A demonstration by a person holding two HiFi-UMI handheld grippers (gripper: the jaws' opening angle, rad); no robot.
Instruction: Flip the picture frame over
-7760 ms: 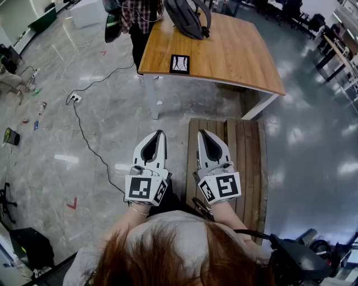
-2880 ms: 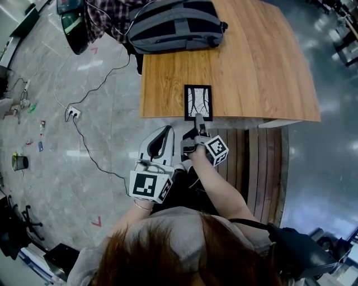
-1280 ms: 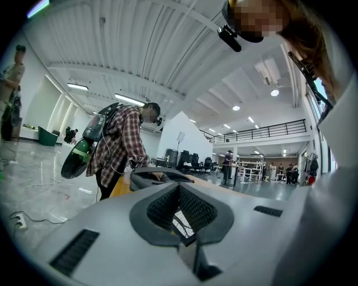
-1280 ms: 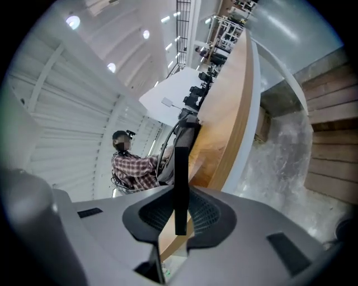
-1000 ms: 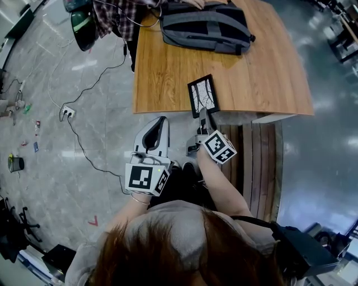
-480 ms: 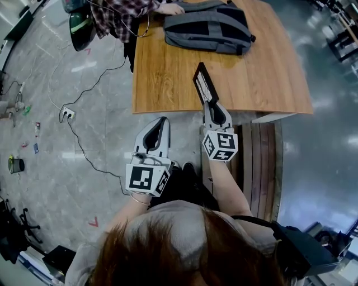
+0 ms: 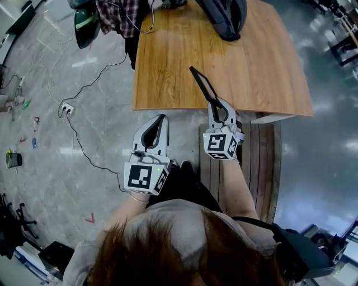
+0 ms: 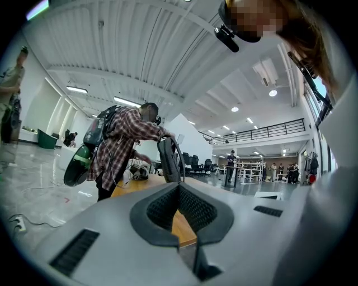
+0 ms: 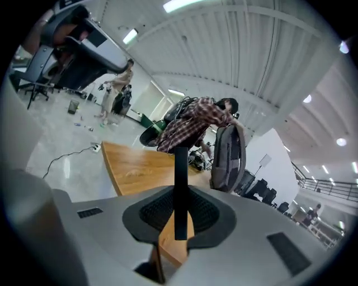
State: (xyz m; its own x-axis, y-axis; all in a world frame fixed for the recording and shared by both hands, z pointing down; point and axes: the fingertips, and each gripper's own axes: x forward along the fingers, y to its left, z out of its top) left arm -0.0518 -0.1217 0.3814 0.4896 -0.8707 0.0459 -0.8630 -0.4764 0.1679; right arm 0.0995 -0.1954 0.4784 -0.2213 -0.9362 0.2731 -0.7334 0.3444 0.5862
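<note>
Reddish hair (image 7: 159, 254), grey top (image 7: 165, 215) — marker-cubed grey left tool (image 7: 161, 117), right tool (image 7: 217, 101).

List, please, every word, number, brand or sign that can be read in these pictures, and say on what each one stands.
None can be read in any view.
Cubes on the left tongs and right tongs: black-and-white square codes, no letters.
Picture frame: edge-on, its face hidden.
Red floor mark: too small to read.

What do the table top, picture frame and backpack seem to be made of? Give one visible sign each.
Table top: wood or wood-look laminate, satin finish; grain lines and soft reflections.
Picture frame: black, matte, thin; plastic or painted wood, cannot tell which.
Backpack: probably grey fabric, matte; soft folds and rounded shape.
</note>
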